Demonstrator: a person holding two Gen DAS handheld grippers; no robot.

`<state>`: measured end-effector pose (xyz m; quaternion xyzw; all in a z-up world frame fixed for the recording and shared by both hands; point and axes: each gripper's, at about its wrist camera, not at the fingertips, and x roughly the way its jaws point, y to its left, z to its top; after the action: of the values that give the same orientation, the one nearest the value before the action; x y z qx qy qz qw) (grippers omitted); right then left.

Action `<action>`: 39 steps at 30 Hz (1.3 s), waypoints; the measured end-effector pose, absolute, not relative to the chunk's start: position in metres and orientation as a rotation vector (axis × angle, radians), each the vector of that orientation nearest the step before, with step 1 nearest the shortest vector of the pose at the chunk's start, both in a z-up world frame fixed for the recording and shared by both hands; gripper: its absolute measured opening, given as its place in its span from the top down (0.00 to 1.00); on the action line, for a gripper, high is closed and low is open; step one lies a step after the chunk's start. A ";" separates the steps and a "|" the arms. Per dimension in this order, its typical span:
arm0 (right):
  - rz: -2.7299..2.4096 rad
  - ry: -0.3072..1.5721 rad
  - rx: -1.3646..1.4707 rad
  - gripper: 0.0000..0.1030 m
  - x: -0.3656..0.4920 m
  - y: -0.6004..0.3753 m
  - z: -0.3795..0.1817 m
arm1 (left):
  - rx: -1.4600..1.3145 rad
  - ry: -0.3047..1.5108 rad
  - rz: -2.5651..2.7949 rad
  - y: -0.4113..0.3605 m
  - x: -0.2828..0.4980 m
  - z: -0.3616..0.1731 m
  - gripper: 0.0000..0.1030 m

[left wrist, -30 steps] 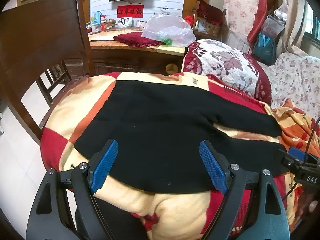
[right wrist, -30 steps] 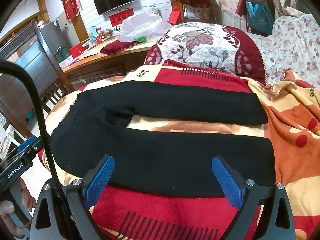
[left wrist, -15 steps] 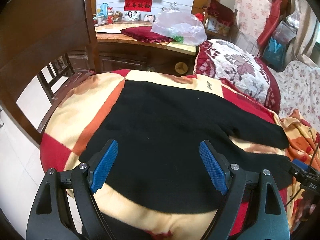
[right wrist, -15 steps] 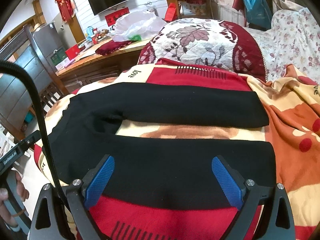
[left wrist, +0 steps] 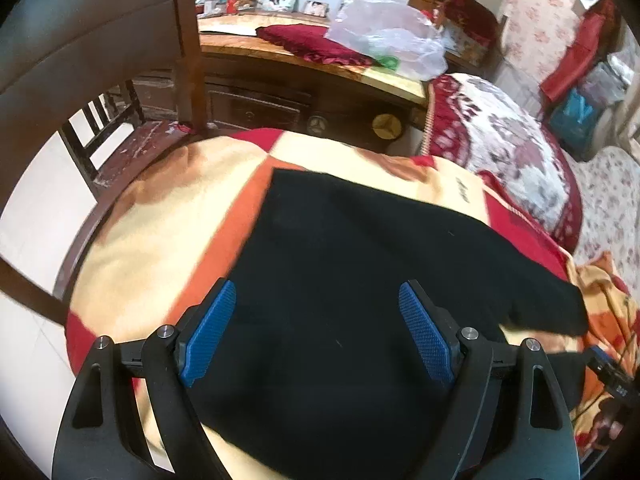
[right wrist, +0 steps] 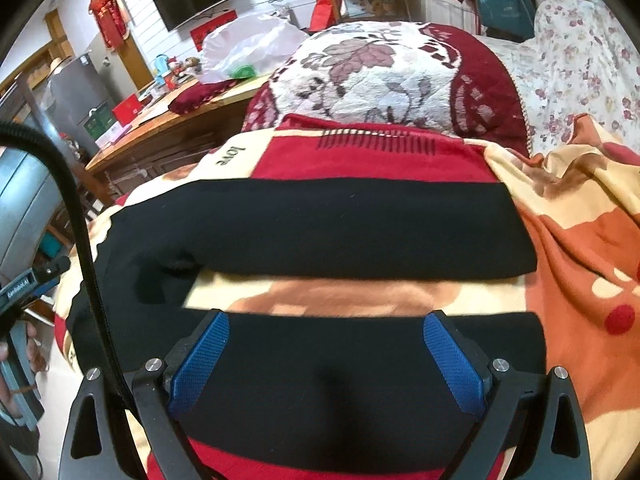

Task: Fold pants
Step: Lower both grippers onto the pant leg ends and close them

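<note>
Black pants lie flat on a red, orange and cream blanket. The left wrist view shows the waist end with both legs running right. My left gripper is open, its blue pads spread above the waist part near the front edge. In the right wrist view the two legs lie apart, with a strip of blanket between them. My right gripper is open over the near leg, holding nothing.
A dark wooden chair stands close at the left of the blanket. A wooden desk with a plastic bag is behind. A floral cushion borders the far side. A flowered sofa cover lies to the right.
Both grippers have moved forward and lower over the pants. The left one now hangs over the waist, the right one over the near leg. Both stay open.
</note>
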<state>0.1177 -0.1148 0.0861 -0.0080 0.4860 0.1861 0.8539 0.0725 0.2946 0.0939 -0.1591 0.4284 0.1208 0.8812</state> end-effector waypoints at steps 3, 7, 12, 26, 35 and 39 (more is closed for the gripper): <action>0.370 1.044 0.004 0.05 0.130 -0.122 0.083 | -0.316 0.888 0.244 0.312 0.090 0.093 0.18; 0.361 1.043 0.009 0.05 0.138 -0.125 0.081 | -0.382 0.928 0.188 0.339 0.116 0.085 0.18; 0.364 1.043 0.017 0.05 0.147 -0.126 0.079 | -0.426 0.948 0.167 0.363 0.143 0.076 0.18; 0.332 1.021 0.025 0.05 0.177 -0.151 0.082 | -0.339 1.001 0.099 0.364 0.191 0.048 0.18; 0.270 1.003 -0.005 0.05 0.215 -0.193 0.079 | -0.249 1.009 0.015 0.339 0.204 0.047 0.18; 0.254 0.999 0.002 0.09 0.238 -0.212 0.075 | -0.188 1.015 0.005 0.334 0.207 0.048 0.18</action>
<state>0.2382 -0.2120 0.0750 0.0009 0.4775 0.1213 0.8702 0.2070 0.3337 0.0478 -0.0900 0.4851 0.0025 0.8698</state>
